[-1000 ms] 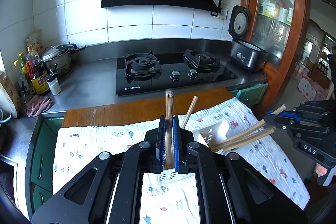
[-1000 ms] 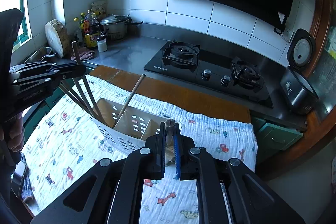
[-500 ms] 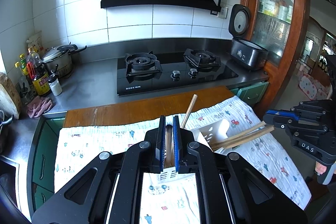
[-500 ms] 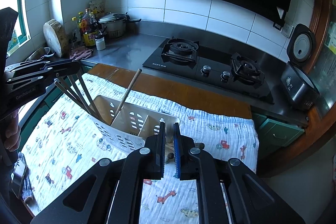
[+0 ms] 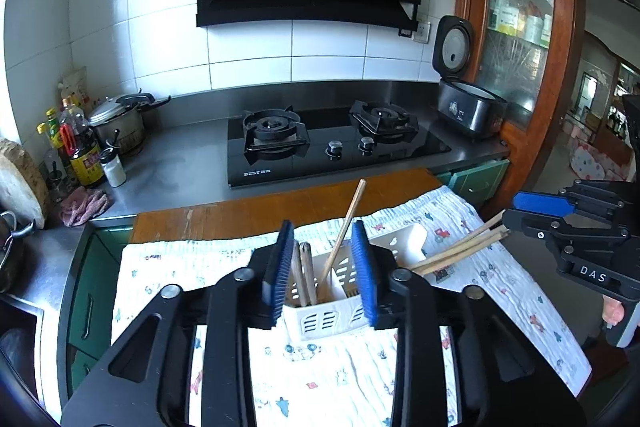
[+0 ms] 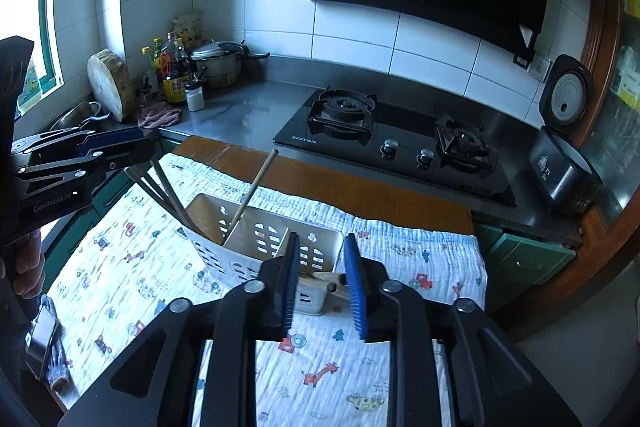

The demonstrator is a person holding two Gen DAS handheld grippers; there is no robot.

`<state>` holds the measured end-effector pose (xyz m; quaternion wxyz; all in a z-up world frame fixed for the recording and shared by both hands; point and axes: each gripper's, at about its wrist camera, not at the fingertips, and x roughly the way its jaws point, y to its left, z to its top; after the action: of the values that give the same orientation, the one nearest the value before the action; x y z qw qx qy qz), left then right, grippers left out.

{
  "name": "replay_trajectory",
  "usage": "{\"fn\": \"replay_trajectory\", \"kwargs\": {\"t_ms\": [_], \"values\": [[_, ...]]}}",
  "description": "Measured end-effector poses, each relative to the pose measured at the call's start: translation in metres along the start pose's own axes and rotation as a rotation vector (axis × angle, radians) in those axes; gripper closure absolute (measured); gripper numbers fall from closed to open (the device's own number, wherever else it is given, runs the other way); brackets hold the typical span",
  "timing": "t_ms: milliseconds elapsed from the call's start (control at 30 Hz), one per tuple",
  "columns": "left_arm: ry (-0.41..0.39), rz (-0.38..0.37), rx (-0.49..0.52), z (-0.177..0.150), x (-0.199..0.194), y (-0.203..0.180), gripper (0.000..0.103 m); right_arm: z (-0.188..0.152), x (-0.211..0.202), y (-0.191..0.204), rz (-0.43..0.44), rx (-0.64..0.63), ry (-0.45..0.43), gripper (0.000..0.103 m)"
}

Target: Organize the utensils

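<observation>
A white slotted utensil holder [image 5: 326, 319] [image 6: 256, 235] stands on the printed cloth. My left gripper [image 5: 322, 271] [image 6: 146, 151] is opening. Two wooden chopsticks [image 5: 304, 277] stand in the holder between its blue pads, and neither pad presses on them. A single chopstick [image 5: 346, 227] [image 6: 256, 183] leans up out of the middle compartment. My right gripper [image 6: 322, 283] [image 5: 514, 217] is opening too. The ends of another wooden bundle [image 6: 328, 285] [image 5: 460, 253] lie loose between its pads, slanting out of the holder's other end.
The cloth [image 5: 344, 383] covers a wooden board in front of a steel counter with a black gas hob [image 5: 332, 147]. Bottles and a pot [image 5: 116, 123] stand at the back left, a rice cooker [image 5: 468, 107] at the back right. A hand [image 6: 28, 267] holds the left gripper's handle.
Both pairs of jaws went from shut to parted. The chopsticks the left gripper held upright slid down into the holder. The right gripper's bundle is let go as well.
</observation>
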<state>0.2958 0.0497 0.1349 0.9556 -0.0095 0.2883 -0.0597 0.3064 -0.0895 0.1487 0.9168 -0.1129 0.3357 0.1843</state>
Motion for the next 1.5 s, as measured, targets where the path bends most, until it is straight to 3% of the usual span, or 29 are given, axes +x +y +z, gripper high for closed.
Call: {"fn": "replay_trajectory", "kwargs": {"t_ms": [200, 367, 467, 567, 700, 1000, 1267, 1500], "values": [[-0.016, 0.02, 0.004, -0.016, -0.024, -0.004, 0.048, -0.01, -0.024, 0.003, -0.014, 0.006, -0.033, 0.062], [-0.039, 0.028, -0.003, -0.032, -0.046, -0.008, 0.032, -0.024, -0.042, 0.005, -0.013, 0.017, -0.048, 0.059], [-0.056, 0.04, -0.007, -0.041, -0.059, -0.01, 0.023, -0.036, -0.051, 0.007, -0.029, 0.022, -0.057, 0.043], [-0.079, 0.057, -0.004, -0.051, -0.075, -0.013, 0.016, -0.049, -0.06, 0.007, -0.025, 0.034, -0.063, 0.043], [-0.108, 0.081, 0.005, -0.067, -0.095, -0.019, 0.005, -0.069, -0.074, 0.008, -0.024, 0.068, -0.076, 0.03], [-0.123, 0.094, -0.039, -0.119, -0.126, -0.023, 0.005, -0.122, -0.102, 0.023, -0.03, 0.096, -0.133, 0.013], [-0.101, 0.144, -0.032, -0.168, -0.14, -0.028, 0.005, -0.179, -0.112, 0.042, -0.027, 0.141, -0.156, 0.01], [-0.097, 0.166, -0.017, -0.193, -0.15, -0.029, 0.005, -0.202, -0.12, 0.057, -0.042, 0.165, -0.18, 0.009]]}}
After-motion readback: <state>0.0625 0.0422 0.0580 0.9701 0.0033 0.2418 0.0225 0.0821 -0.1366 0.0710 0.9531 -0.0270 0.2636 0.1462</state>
